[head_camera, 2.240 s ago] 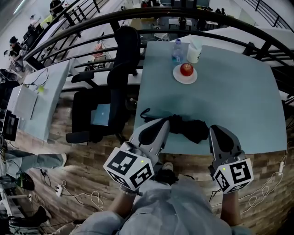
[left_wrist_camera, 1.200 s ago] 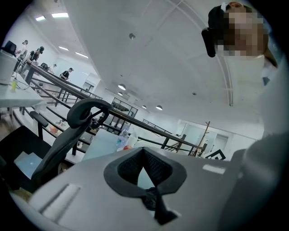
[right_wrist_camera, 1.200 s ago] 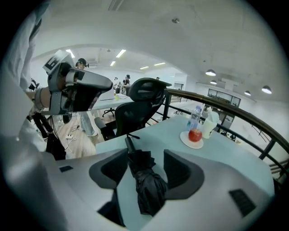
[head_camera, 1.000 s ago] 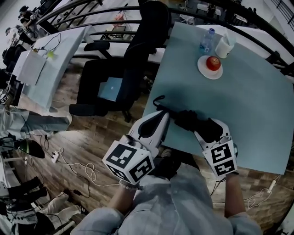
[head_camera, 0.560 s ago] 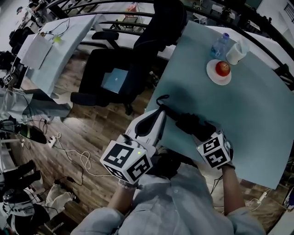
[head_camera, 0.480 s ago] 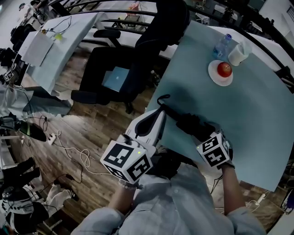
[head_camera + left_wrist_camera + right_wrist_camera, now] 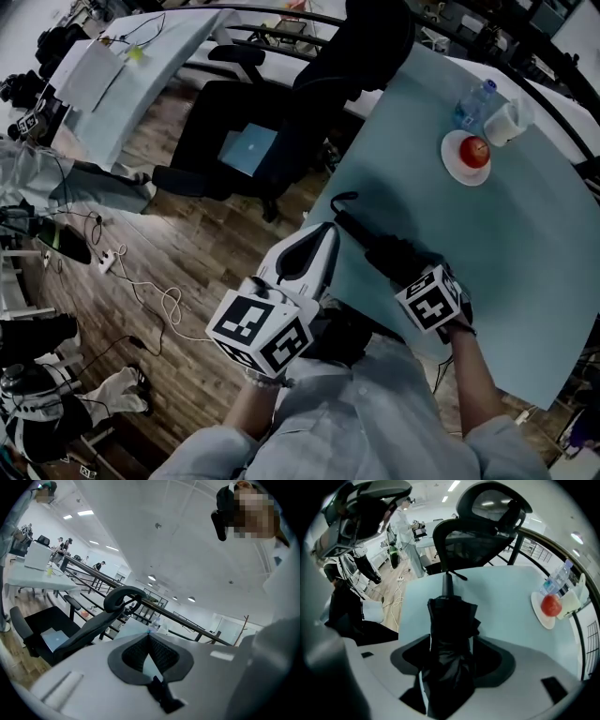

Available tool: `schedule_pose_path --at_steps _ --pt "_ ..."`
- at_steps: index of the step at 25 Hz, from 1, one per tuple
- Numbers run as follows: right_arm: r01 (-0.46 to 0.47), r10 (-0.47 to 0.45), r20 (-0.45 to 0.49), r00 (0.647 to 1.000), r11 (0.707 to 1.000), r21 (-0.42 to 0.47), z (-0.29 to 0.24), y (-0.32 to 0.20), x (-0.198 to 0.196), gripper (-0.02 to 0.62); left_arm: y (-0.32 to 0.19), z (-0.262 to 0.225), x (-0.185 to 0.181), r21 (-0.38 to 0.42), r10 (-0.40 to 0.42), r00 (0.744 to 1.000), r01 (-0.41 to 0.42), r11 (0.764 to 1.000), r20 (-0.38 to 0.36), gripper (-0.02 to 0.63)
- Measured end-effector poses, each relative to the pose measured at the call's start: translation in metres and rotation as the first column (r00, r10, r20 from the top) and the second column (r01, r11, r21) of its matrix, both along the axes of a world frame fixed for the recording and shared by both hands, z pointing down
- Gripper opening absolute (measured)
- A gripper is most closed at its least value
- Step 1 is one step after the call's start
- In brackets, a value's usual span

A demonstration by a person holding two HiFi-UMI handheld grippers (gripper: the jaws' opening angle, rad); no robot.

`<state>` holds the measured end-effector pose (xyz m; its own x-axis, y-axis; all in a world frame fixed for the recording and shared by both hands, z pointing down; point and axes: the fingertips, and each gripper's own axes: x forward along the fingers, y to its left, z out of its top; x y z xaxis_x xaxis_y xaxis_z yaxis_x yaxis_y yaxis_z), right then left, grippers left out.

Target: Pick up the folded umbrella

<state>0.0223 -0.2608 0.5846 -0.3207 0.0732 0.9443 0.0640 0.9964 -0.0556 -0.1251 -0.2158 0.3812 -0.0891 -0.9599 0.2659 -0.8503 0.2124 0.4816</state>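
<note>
The folded black umbrella (image 7: 382, 248) lies near the front left corner of the teal table (image 7: 525, 244), its strap loop (image 7: 343, 200) toward the table's left edge. My right gripper (image 7: 417, 277) points steeply down over the umbrella's thick end. In the right gripper view the umbrella (image 7: 451, 620) runs up between the jaws. Those jaws are opening, and the right gripper (image 7: 449, 642) straddles the fabric without pressing it. My left gripper (image 7: 327, 230) hovers just left of the umbrella at the table's edge. Its tips meet with nothing in them, as the left gripper view (image 7: 149, 633) also shows.
A white plate (image 7: 457, 167) with a red apple (image 7: 476, 150), a water bottle (image 7: 472, 101) and a white cup (image 7: 511, 120) stand at the table's far side. A black office chair (image 7: 309, 84) is left of the table. Cables (image 7: 159, 300) lie on the wooden floor.
My right gripper has come down over the umbrella's thick end and tipped to point steeply downward. The left gripper has edged slightly along the table's corner.
</note>
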Motion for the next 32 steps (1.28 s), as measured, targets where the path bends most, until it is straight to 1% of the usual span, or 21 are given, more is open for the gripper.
schedule_pose_path --at_steps 6,9,17,22,27,32 --pt "-0.013 0.01 -0.049 0.999 0.998 -0.054 0.019 0.003 0.001 0.27 0.004 0.006 -0.004 -0.007 -0.024 1.0 0.024 1.0 0.001 0.005" --pt "0.01 -0.013 -0.084 0.996 0.999 -0.041 0.029 0.005 0.001 0.279 0.004 0.007 -0.006 -0.008 -0.034 0.999 0.034 0.999 -0.008 0.005" --pt "0.046 -0.046 -0.132 0.99 0.999 -0.005 0.05 0.004 0.001 0.291 0.005 0.013 -0.014 -0.012 -0.06 0.998 0.06 0.998 -0.019 0.005" --pt "0.053 -0.056 -0.117 0.992 0.998 -0.029 0.049 0.005 0.0 0.298 0.004 0.015 -0.017 -0.01 -0.065 0.998 0.064 0.998 -0.025 0.005" --pt "0.051 -0.053 -0.1 0.994 0.999 -0.017 0.047 0.003 -0.001 0.298 0.003 0.013 -0.017 -0.004 -0.055 0.998 0.055 0.998 -0.021 0.005" --pt "0.021 -0.023 -0.084 0.996 1.0 -0.019 0.044 0.001 -0.001 0.295 0.004 0.008 -0.013 0.008 -0.046 0.999 0.046 0.999 -0.012 0.005"
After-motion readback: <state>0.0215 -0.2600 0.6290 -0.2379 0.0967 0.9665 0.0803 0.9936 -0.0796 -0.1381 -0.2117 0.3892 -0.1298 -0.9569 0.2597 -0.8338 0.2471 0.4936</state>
